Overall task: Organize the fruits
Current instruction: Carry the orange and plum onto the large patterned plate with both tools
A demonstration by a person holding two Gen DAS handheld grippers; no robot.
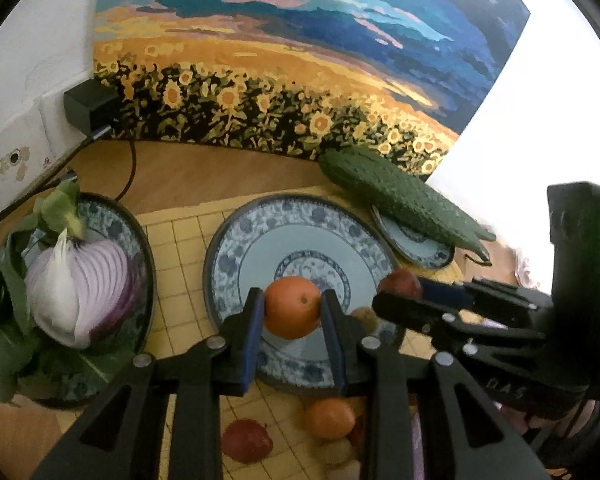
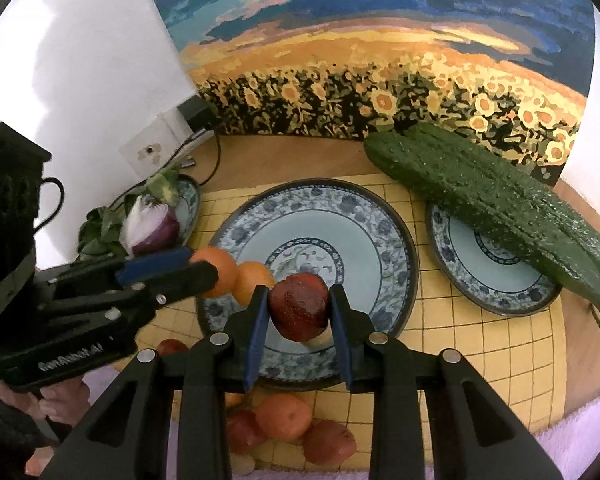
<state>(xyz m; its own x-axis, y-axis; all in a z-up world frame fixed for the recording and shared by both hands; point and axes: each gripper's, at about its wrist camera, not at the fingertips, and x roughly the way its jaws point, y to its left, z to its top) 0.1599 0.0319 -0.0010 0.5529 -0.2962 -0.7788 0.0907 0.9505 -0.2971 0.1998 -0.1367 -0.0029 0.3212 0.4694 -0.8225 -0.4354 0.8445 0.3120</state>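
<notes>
Left gripper (image 1: 292, 306): you are pinching an orange (image 1: 293, 307) over the big middle plate (image 1: 236, 256).
Right gripper (image 2: 299, 307): you are pinching a dark red fruit (image 2: 299, 306) over that same plate.
Loose fruit (image 2: 284, 416): lying on the yellow mat (image 2: 480, 344), near the plate's front rim.

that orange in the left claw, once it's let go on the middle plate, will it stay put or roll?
The orange is round and looks smooth, so it will likely roll. The middle plate looks shallow with a raised rim, which should probably stop it. Held only at its sides, it may slip.
</notes>
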